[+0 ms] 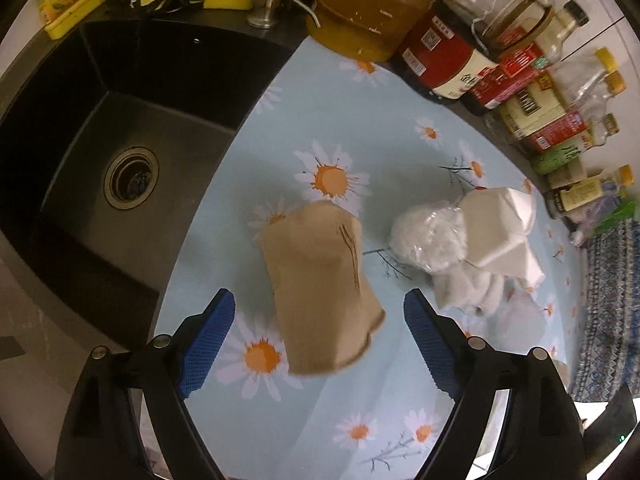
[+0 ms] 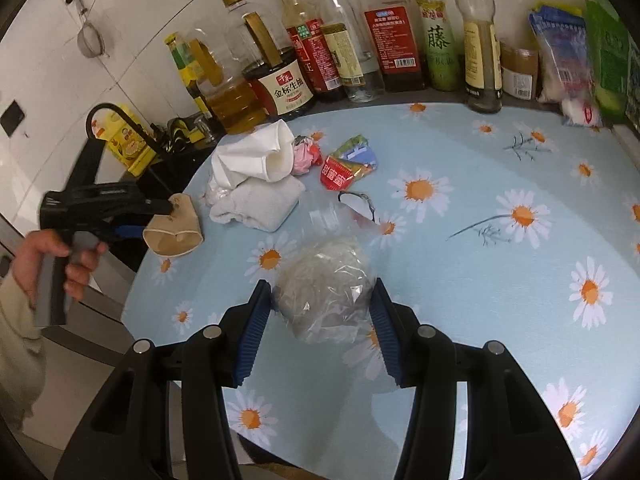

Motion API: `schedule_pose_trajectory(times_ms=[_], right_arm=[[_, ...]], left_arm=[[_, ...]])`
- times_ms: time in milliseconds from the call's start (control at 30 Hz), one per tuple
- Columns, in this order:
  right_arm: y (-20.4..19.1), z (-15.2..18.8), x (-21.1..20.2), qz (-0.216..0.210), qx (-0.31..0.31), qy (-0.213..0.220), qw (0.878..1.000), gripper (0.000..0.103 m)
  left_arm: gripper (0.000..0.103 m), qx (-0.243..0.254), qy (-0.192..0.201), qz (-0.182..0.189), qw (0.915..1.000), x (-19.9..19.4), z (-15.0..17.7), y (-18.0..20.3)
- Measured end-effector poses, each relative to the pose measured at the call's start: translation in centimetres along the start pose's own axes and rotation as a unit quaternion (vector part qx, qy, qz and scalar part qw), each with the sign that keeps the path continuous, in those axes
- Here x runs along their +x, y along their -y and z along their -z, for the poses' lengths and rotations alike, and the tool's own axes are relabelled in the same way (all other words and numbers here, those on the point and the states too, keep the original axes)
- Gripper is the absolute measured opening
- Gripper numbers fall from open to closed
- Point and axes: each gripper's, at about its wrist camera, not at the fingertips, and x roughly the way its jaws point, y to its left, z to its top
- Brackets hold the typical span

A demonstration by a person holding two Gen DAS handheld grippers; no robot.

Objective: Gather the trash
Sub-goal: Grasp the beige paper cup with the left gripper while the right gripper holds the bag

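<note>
sink (image 1: 120,128): the landmark here, a black basin set into the counter beside the daisy-print cloth (image 1: 360,412); I see no bin in either view, so where the trash should end up cannot be told.
brown paper cup (image 1: 320,292): lies tipped on the cloth just beside the sink's edge. Risk, as I judge it: a nudge from one finger could roll it over the edge into the basin.
left gripper (image 1: 320,344): pointing steeply down, jaws spread wide either side of the cup, pads clear of it, nothing held. If they close off-centre, the soft cup may crumple and squirt out.
white paper heap (image 2: 256,184): further from the sink than the cup; loose sheets could drag along if snagged.
right gripper (image 2: 322,320): angled down, far from the sink, jaws half closed onto a crumpled clear plastic bag (image 2: 324,296). The slippery film could slide free when lifted.
red wrapper (image 2: 340,172): beyond the heap, untouched.
</note>
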Motion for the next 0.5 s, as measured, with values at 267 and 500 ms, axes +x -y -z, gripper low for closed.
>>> schedule_pose_trajectory(times_ms=[267, 500], right_arm=[[-0.3, 0.4, 0.0, -0.009, -0.008, -0.006, 1.0, 0.051], [-0.4, 0.8, 0.0, -0.013, -0.005, -0.006, 1.0, 0.051]], left_arm=[[0.084, -0.003, -0.016, -0.029, 0.9994, 2.8, -1.9, -0.4], [0.061, 0.01, -0.001, -0.037, 0.9993, 3.3, -2.3, -0.4]])
